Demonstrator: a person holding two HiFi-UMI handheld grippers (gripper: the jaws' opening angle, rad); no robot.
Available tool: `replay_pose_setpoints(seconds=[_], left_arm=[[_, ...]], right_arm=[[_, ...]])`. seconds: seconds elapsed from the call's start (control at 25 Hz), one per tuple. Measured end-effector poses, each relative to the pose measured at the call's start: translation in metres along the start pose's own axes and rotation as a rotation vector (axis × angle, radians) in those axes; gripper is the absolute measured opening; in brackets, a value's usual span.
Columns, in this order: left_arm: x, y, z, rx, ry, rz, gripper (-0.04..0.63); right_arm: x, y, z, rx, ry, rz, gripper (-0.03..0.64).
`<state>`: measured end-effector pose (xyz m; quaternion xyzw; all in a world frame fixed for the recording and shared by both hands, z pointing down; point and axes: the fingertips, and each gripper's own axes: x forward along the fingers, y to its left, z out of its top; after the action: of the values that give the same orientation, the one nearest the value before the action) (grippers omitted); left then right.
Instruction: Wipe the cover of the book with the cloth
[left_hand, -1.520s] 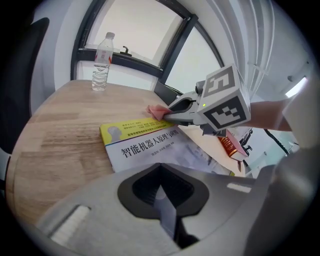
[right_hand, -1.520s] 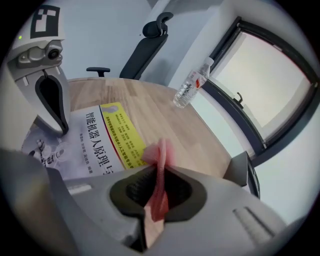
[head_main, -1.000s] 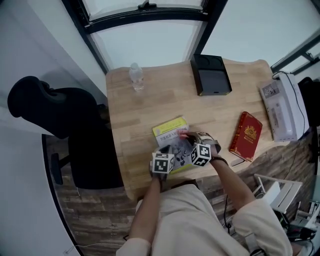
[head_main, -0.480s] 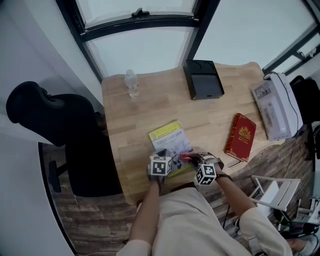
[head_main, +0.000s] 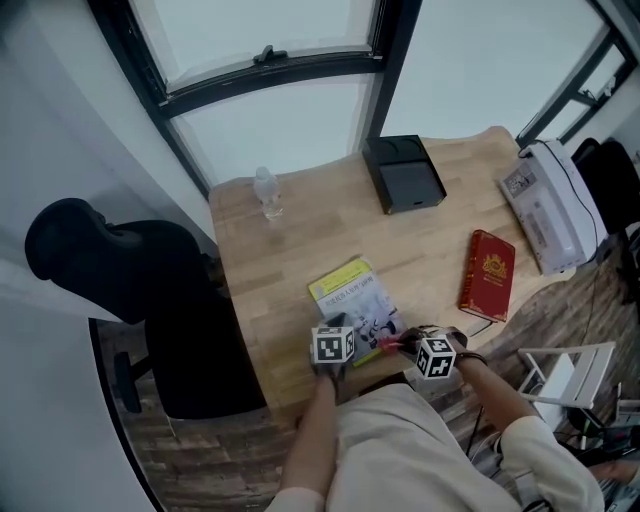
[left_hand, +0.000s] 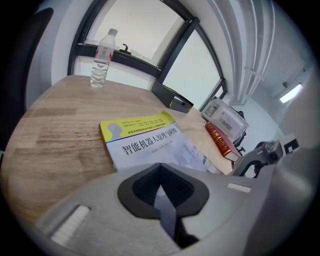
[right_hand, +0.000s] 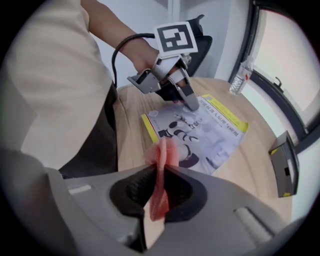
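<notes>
A book (head_main: 353, 297) with a yellow band and a grey robot picture lies on the wooden table (head_main: 300, 230) near its front edge. It shows in the left gripper view too, book (left_hand: 149, 141), and in the right gripper view, book (right_hand: 200, 131). My left gripper (head_main: 337, 324) is shut, and its fingertips (right_hand: 191, 103) rest on the cover's near left part. My right gripper (head_main: 405, 345) is shut on a pink cloth (right_hand: 162, 156) and hangs over the book's near right corner. In the head view the cloth (head_main: 387, 343) shows as a small red scrap.
A red book (head_main: 488, 274) lies to the right, a black box (head_main: 404, 175) at the back, a water bottle (head_main: 266, 190) at the back left. A white device (head_main: 546, 205) sits at the right edge. A black chair (head_main: 110, 265) stands left of the table.
My right gripper has drawn the cloth back across the cover towards the table's front edge. The left gripper still rests on the book. The head view has shifted.
</notes>
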<state>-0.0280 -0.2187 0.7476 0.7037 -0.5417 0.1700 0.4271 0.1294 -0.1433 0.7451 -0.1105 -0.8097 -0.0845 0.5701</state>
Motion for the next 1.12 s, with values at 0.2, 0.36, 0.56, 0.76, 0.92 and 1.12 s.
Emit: replay_pose_setpoints(seconds=[0.2,0.36,0.56,0.76,0.92,1.12], left_arm=[[0.002,0.001,-0.003,0.018,0.022,-0.032,0.006],[0.000,0.002,-0.004,-0.004,0.026,-0.052,0.006],[-0.004,0.000,-0.005,0.099,0.050,-0.017,0.006],[-0.001,0.002,-0.006,0.077,0.043,-0.007,0.006],[-0.007,0.001,-0.008,0.059,0.038,-0.014,0.006],[-0.002,-0.002,-0.005,0.126,0.071,-0.007,0.006]], right_arm=[[-0.014,-0.024,0.030,-0.042,-0.073,-0.074,0.038],[0.007,-0.056,0.044,-0.042,-0.045,-0.203,0.038],[0.041,-0.072,0.066,-0.094,-0.017,-0.255,0.037],[0.049,-0.108,0.091,-0.090,-0.033,-0.237,0.037],[0.057,-0.134,0.112,-0.070,-0.024,-0.234,0.037],[0.064,-0.181,0.127,-0.061,-0.046,-0.280,0.037]])
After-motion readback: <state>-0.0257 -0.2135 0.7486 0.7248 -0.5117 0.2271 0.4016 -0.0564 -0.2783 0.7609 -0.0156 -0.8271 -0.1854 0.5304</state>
